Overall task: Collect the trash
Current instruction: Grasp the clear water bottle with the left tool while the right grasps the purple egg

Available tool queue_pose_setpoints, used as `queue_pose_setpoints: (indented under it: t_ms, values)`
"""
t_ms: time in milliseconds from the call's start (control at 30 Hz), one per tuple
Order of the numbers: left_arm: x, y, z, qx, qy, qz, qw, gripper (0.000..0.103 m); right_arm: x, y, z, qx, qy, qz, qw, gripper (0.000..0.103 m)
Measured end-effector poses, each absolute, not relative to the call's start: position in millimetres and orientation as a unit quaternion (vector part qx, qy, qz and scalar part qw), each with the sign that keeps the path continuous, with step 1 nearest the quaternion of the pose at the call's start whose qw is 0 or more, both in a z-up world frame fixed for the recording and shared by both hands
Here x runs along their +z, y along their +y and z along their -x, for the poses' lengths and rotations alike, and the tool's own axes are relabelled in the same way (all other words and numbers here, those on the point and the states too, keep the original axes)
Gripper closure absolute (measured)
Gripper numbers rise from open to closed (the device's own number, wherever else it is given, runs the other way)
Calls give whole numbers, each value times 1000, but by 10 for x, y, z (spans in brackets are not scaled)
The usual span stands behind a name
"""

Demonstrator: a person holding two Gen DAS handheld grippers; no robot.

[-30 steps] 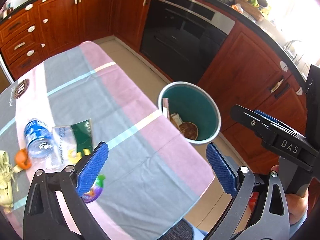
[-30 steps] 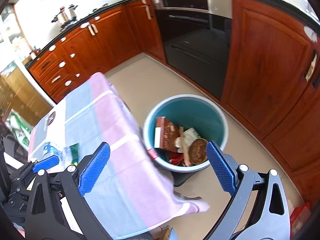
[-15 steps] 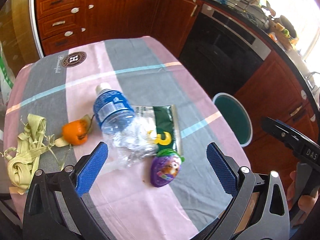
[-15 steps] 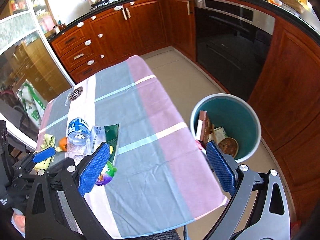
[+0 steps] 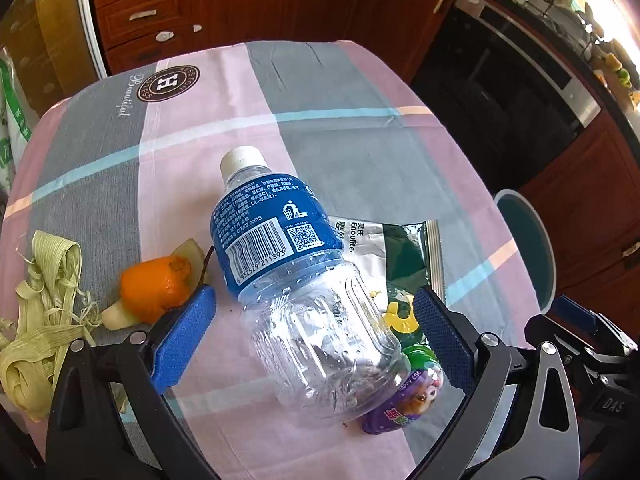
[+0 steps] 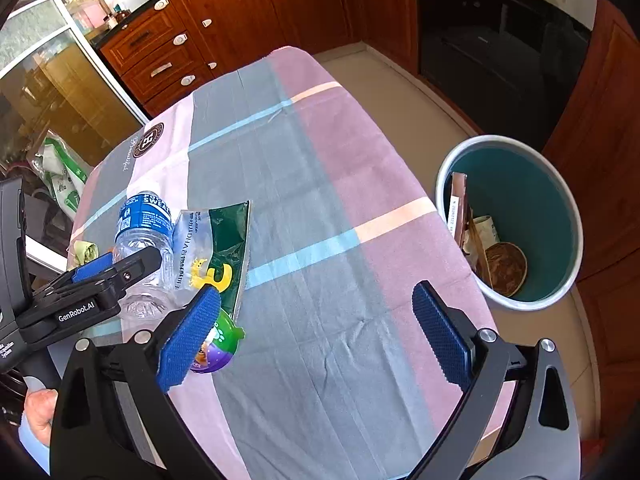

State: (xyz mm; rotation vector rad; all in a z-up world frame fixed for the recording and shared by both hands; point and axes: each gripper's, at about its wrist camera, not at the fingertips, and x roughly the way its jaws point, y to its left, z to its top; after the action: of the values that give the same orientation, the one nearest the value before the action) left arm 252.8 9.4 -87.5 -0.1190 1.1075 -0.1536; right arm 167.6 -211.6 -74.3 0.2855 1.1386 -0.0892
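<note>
Left tongs [image 5: 314,334]: released, jaws spread either side of the plastic bottle [image 5: 296,280], not gripping it. The bottle lies on its side on the table [image 5: 340,140], overlapping a foil wrapper [image 5: 404,256]; a purple egg-shaped package [image 5: 408,400] sits beside its base. Right tongs [image 6: 316,336]: released, empty, above the table. The trash bin [image 6: 536,200] stands on the floor beside the table.

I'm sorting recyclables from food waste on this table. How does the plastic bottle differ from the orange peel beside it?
The plastic bottle is clear with a blue label and white cap; the orange peel is opaque orange. The bottle is far bigger than the peel. The bottle lies between the open left gripper's fingers; the peel sits outside them. The bottle overlaps a green wrapper; the peel does not. Both rest on the tablecloth.
</note>
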Motion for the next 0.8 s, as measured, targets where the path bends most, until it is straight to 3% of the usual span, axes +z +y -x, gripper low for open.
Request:
queue_pose_setpoints:
  t_ms: [67, 133, 300, 800]
  values:
    - [-917, 87, -2547, -73, 527, 50, 845, 6, -824, -2095, -1689, -35, 544, -138, 827, 10]
    - [-939, 91, -2543, -68, 526, 39, 847, 22, -897, -2058, -1684, -28, 552, -141, 822, 10]
    - [-846, 120, -2392, -73, 503, 13, 861, 32, -1019, -1852, -1636, 4, 565, -136, 813, 10]
    - [-897, 623, -1803, -113, 532, 43, 838, 33, -1223, -1085, -1595, 47, 564, -45, 823, 13]
